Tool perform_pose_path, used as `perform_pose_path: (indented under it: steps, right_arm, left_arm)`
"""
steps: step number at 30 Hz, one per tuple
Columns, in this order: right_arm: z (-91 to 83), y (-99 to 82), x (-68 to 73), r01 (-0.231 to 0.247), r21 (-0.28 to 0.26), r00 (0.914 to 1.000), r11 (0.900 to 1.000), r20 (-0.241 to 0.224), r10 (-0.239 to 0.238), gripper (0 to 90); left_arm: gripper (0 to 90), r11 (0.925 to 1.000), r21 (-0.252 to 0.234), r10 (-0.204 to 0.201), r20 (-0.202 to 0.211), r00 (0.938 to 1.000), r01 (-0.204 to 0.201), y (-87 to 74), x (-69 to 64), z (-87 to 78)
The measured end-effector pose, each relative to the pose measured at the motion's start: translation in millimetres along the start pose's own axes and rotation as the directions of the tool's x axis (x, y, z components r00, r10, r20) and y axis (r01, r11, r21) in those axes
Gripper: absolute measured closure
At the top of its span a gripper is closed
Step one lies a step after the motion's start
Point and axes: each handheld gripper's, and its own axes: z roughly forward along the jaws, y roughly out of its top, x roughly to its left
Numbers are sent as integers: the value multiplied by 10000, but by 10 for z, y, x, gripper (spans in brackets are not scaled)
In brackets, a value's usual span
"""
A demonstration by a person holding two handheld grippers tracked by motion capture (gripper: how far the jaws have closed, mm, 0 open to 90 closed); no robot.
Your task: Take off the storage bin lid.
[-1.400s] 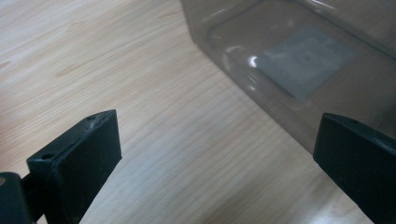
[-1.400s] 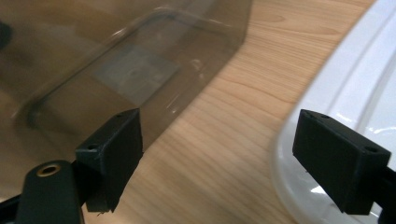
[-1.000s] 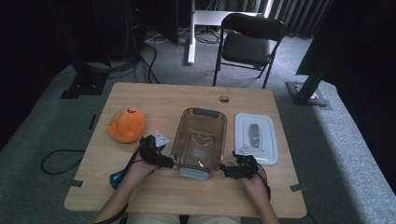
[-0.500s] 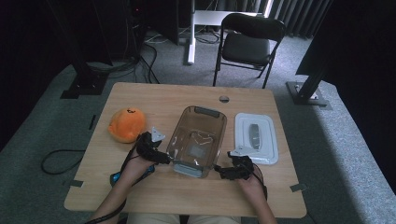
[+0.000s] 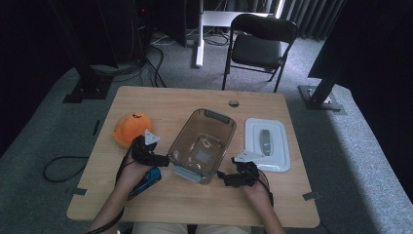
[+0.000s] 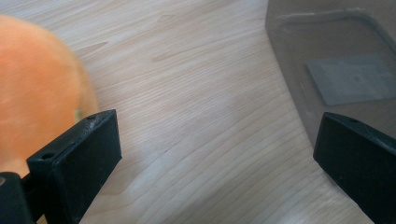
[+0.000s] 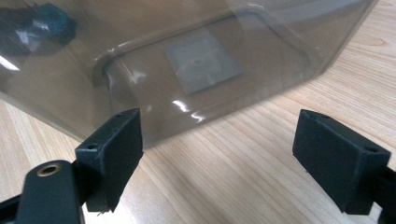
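Container (image 5: 202, 145) now angled, shifted left.

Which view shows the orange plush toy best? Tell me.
The high view: the whole orange plush toy sits on the table, left of the clear container. The left gripper view catches a blurred orange edge beside one jaw.

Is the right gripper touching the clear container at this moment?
Apart. In the right gripper view, the right gripper has its jaws wide open, with bare wood of the table between them and the clear container lying beyond the jaw tips.
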Motion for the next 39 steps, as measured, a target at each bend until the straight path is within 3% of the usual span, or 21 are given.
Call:
perform_pose_path:
  steps: [4,7,11,14,16,19,23,26,30,34,39]
  right_arm:
    - [-18,-53,-22,261,243,9997,9994,-23,-260,149]
    - [-35,-100,-24,478,402,9989,9980,11,-479,144]
    - [-67,-153,-21,645,547,9979,9964,-68,-643,142]
    - [-93,-191,-27,792,620,9968,9949,-110,-786,142]
    - [-116,-220,-29,947,639,9955,9934,-63,-945,142]
    - [-148,-274,-42,1088,809,9940,9908,-7,-1091,140]
    - [-210,-339,-87,1042,829,9941,9911,208,-1063,139]
    - [-274,-376,-115,951,779,9947,9924,315,-978,138]
    - [-389,-453,-148,1295,1079,9900,9857,427,-1348,138]
    - [-507,-547,-242,829,878,9948,9927,512,-877,138]
    - [-537,-577,-273,780,1022,9941,9917,668,-851,138]
  left_arm:
    - [15,9999,-145,-82,-285,9996,78,-24,81,-63]
    - [15,9993,-284,216,-747,9970,-238,-42,144,-116]
    - [15,9975,-604,-385,-398,9985,360,-51,266,-174]
    - [15,9974,-618,-413,-715,9966,369,-59,331,-209]
    - [15,9953,-747,-666,-718,9952,612,-65,376,-238]
    - [15,9953,-615,-800,-878,9929,748,-62,428,-288]
    - [15,9962,-509,-739,-726,9946,703,-56,473,-342]
    - [15,9966,-122,-821,-898,9926,814,-50,513,-375]
    - [15,9963,107,-840,-990,9915,854,-66,599,-411]
    - [15,9967,180,-769,-1199,9898,796,-68,666,-445]
    - [15,9972,206,-679,-1407,9877,714,-52,729,-454]
